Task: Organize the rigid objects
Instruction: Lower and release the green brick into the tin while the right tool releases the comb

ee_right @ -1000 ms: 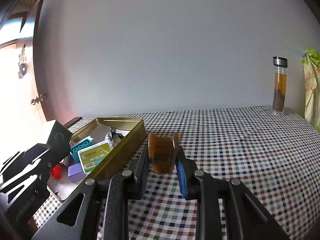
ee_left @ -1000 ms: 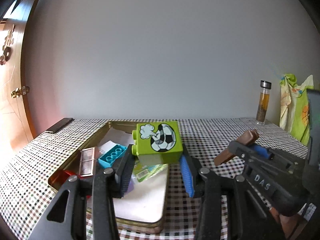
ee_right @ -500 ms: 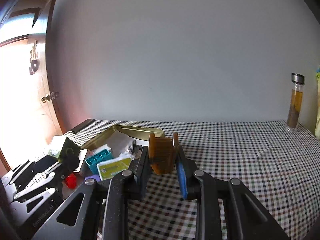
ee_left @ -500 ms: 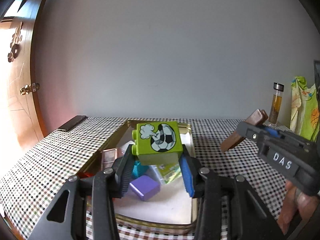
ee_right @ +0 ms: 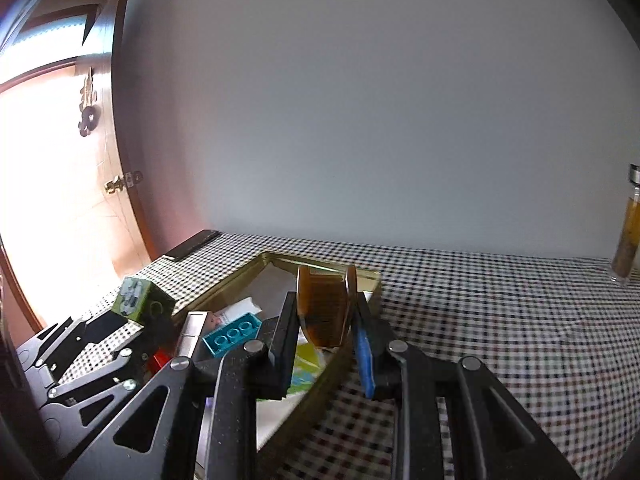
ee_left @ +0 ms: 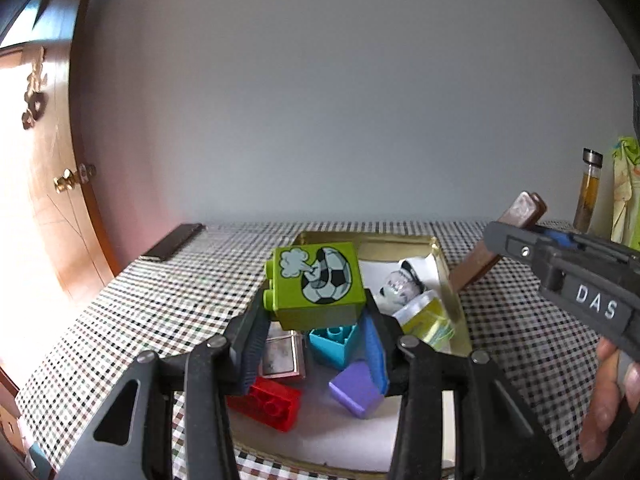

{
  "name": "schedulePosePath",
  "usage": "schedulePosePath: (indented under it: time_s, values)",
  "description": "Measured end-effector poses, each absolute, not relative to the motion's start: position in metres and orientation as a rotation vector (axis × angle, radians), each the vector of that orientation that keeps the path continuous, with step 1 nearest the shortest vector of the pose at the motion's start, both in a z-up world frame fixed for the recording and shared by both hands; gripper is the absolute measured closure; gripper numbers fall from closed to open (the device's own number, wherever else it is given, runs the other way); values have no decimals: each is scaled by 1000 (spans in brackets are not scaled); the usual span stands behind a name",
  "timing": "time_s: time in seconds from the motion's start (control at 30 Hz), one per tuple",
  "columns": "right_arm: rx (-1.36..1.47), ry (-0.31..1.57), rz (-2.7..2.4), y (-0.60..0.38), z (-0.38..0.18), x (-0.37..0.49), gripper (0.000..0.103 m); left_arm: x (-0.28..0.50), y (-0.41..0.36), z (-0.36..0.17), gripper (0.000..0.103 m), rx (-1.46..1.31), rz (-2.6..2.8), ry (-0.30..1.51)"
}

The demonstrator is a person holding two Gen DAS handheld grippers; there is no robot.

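My left gripper (ee_left: 316,316) is shut on a lime green brick with a football print (ee_left: 316,284) and holds it above the gold tin (ee_left: 450,280). In the tin lie a red brick (ee_left: 266,402), a teal brick (ee_left: 334,340), a purple block (ee_left: 356,388), a pink metal case (ee_left: 282,354) and a small yellow-green tub (ee_left: 426,320). My right gripper (ee_right: 326,322) is shut on a brown comb (ee_right: 324,308) and hovers over the tin's right rim (ee_right: 320,380). It also shows at the right of the left wrist view (ee_left: 560,256).
The tin stands on a black-and-white checked tablecloth (ee_right: 500,320). A dark phone (ee_left: 174,242) lies at the back left by the wooden door (ee_left: 44,208). A glass bottle (ee_right: 628,228) with amber liquid stands at the back right. A green patterned cloth (ee_left: 626,196) hangs at the far right.
Both grippers moved left over the tin with their loads. The green brick now hangs over the tin's middle, and the comb went from beside the tin to above its right rim.
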State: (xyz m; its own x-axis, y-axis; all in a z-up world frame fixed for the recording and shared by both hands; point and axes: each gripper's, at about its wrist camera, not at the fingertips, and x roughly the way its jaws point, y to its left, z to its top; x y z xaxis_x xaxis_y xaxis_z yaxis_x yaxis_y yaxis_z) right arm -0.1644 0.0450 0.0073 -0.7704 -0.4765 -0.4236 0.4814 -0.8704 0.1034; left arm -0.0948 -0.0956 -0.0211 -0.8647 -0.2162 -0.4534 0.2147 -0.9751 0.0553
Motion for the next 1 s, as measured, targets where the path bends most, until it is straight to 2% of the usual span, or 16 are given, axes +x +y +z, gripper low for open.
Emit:
schedulePosePath:
  time_s: [0.3, 0.53, 0.57, 0.6, 0.67, 0.77, 0.83, 1.0]
  values:
    - [757, 100, -2467, -1, -8, -194, 75, -125, -111, -32, 60, 900, -2786, 21]
    - [820, 126, -2412, -15, -23, -205, 75, -126, -114, -39, 59, 926, -2762, 22]
    - [816, 128, -2412, -14, -23, -204, 69, -127, -115, -40, 54, 928, -2757, 25]
    - [807, 133, -2416, -14, -23, -202, 57, -126, -116, -40, 48, 930, -2756, 26]
    - [790, 121, -2420, -12, -22, -198, 44, -125, -116, -40, 27, 919, -2758, 25]
    - [767, 91, -2420, -6, -17, -192, 40, -118, -115, -36, 6, 892, -2762, 19]
    - [754, 92, -2433, -4, -15, -188, 39, -113, -113, -33, 1, 879, -2758, 14]
    - [734, 65, -2440, 4, -10, -177, 38, -102, -113, -26, 1, 872, -2763, 36]
